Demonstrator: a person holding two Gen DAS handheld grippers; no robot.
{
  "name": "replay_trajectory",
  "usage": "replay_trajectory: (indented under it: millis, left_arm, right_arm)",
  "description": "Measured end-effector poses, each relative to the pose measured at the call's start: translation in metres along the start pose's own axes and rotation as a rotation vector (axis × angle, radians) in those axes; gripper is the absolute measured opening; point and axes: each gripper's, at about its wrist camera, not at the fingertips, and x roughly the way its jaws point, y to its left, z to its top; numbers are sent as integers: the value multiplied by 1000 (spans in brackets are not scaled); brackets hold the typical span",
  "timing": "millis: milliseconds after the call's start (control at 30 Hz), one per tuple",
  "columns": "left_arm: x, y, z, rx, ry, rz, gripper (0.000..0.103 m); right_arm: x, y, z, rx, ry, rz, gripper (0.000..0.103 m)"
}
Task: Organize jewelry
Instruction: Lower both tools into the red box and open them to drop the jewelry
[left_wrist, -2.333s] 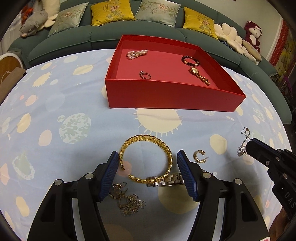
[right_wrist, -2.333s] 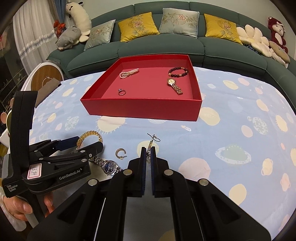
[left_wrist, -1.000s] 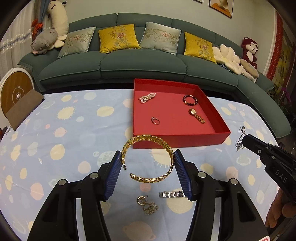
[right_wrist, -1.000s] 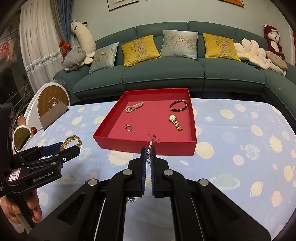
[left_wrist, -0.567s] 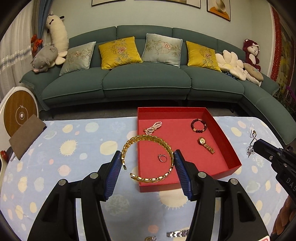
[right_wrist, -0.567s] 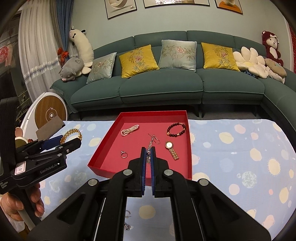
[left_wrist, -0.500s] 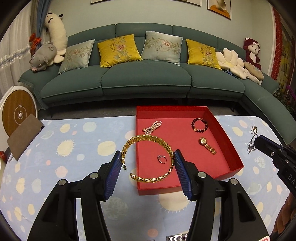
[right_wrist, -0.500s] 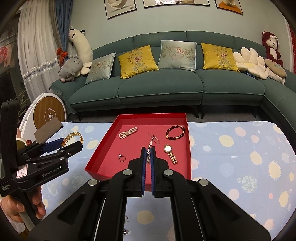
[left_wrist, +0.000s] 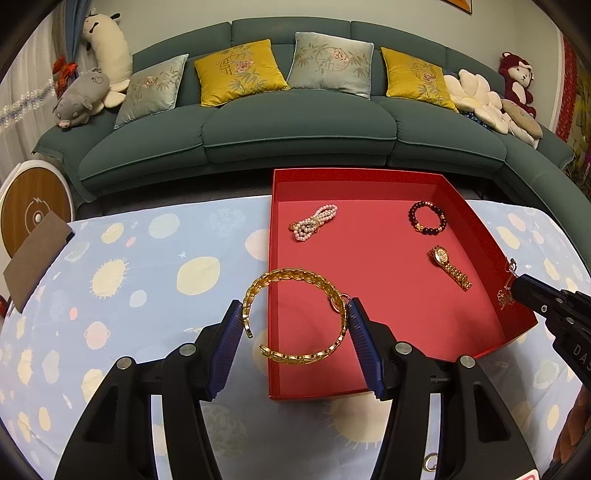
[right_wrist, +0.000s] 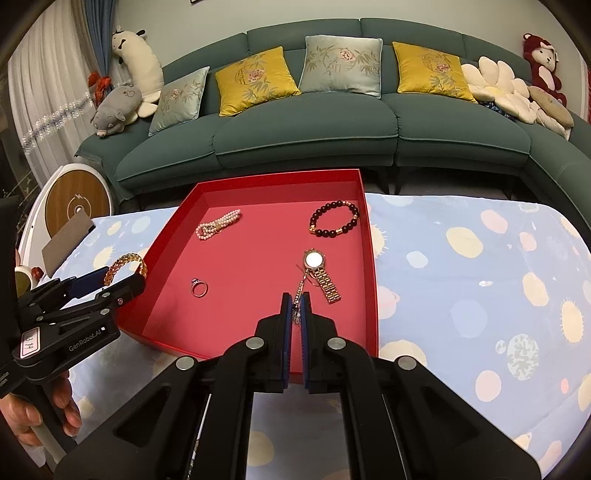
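My left gripper (left_wrist: 295, 325) is shut on a gold chain bangle (left_wrist: 291, 277) and holds it in the air over the near left edge of the red tray (left_wrist: 275, 236). My right gripper (right_wrist: 295, 299) is shut on a dangling earring (right_wrist: 301, 284) above the tray's floor (right_wrist: 251, 266), near the gold watch (right_wrist: 319, 271). The tray holds a pearl bracelet (right_wrist: 218, 225), a dark bead bracelet (right_wrist: 334, 219), the gold watch and a ring (right_wrist: 198, 287). The left gripper (right_wrist: 110, 280) also shows in the right wrist view, the right gripper (left_wrist: 517, 286) in the left wrist view.
The tray sits on a table with a blue spotted cloth (right_wrist: 480, 280). A green sofa (left_wrist: 295, 129) with cushions stands behind it. A round wooden device (right_wrist: 75, 206) and a brown card (left_wrist: 35, 254) lie at the far left. A small hoop earring (left_wrist: 430, 461) lies on the cloth.
Both grippers have come down and forward toward the tray with their jewelry still held. The tray looks larger and closer in both views.
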Motion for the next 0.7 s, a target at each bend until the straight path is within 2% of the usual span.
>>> replay_trajectory:
  millis: [433, 700]
  left_arm:
    - [3, 3, 0, 2, 9, -4, 56]
    - [6, 2, 0, 10, 3, -6, 57]
  right_arm:
    - [10, 0, -3, 0, 20, -13, 4]
    - [9, 0, -3, 4, 14, -21, 10]
